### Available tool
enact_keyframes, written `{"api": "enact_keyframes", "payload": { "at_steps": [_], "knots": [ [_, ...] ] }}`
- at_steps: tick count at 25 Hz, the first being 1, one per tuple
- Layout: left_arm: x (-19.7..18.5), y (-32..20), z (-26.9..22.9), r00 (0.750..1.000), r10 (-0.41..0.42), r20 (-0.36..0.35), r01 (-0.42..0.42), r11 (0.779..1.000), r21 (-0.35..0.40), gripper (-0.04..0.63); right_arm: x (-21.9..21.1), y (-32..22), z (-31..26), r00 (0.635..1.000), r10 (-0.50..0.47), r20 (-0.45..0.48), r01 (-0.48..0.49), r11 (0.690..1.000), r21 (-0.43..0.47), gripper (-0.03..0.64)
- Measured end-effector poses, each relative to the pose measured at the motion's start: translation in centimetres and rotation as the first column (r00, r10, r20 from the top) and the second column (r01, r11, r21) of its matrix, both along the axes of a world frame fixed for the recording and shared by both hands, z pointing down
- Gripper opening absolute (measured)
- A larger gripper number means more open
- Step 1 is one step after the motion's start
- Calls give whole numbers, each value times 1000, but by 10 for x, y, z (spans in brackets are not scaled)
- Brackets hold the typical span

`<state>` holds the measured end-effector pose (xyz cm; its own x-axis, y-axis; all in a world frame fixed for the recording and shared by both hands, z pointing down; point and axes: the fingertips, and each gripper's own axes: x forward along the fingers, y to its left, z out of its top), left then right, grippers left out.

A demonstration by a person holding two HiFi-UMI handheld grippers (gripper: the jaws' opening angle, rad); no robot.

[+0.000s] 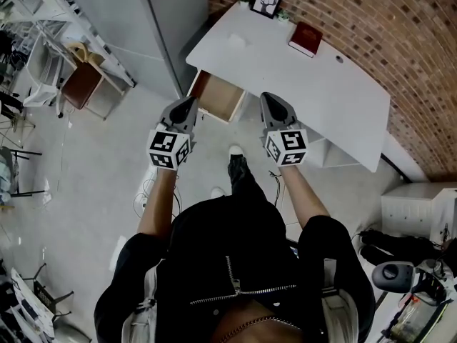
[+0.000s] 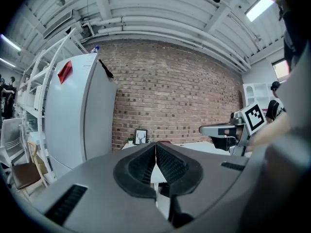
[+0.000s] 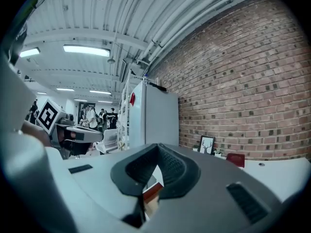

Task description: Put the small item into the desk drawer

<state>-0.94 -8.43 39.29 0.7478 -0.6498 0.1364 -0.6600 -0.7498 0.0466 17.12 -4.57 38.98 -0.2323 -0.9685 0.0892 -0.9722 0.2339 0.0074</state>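
Left gripper (image 1: 191,100): clenched, nothing between the jaws; held in the air at 9 o'clock of the open drawer (image 1: 218,96), near its front corner.
Right gripper (image 1: 268,96): clenched too, and empty; at 3 o'clock of the drawer, over the near edge of the counter (image 1: 335,98).
Small item: in neither gripper; not made out in the visible part of the drawer, nor picked out with certainty on the counter; only a red book (image 1: 305,38) at 1 o'clock and a picture frame (image 1: 267,1) at 12 o'clock, both at the far edge by the brick wall.
Stage, as a judgement: either before the pick or after the drop; impossible to settle from here.
Risk, closed reach: going in with jaws clenched; likely to nudge a small thing away instead of straddling it; opening first called for.
Risk, wrong target: mistaking the red book for the item; probably too broad for a tidy pinch, prone to slipping.
Risk, drawer: pulled out into the standing space; a step forward or a low swing of the left gripper enough to bump its front and push it in.
Risk, release: letting go from too high or off-centre; a bounce off the drawer rim and down to the floor (image 1: 93,170).
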Motion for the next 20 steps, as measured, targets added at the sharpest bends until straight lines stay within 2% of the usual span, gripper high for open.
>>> {"api": "enact_keyframes", "payload": {
  "at_steps": [10,20],
  "knots": [
    [25,-38,8,1000,13,12,-13,1000,-27,21,18,-42,12,1000,-6,9,6,999,-35,6],
    [60,-104,30,1000,0,20,2,996,-88,21,46,-110,39,999,-32,17,33,994,-105,6]
  ]
}}
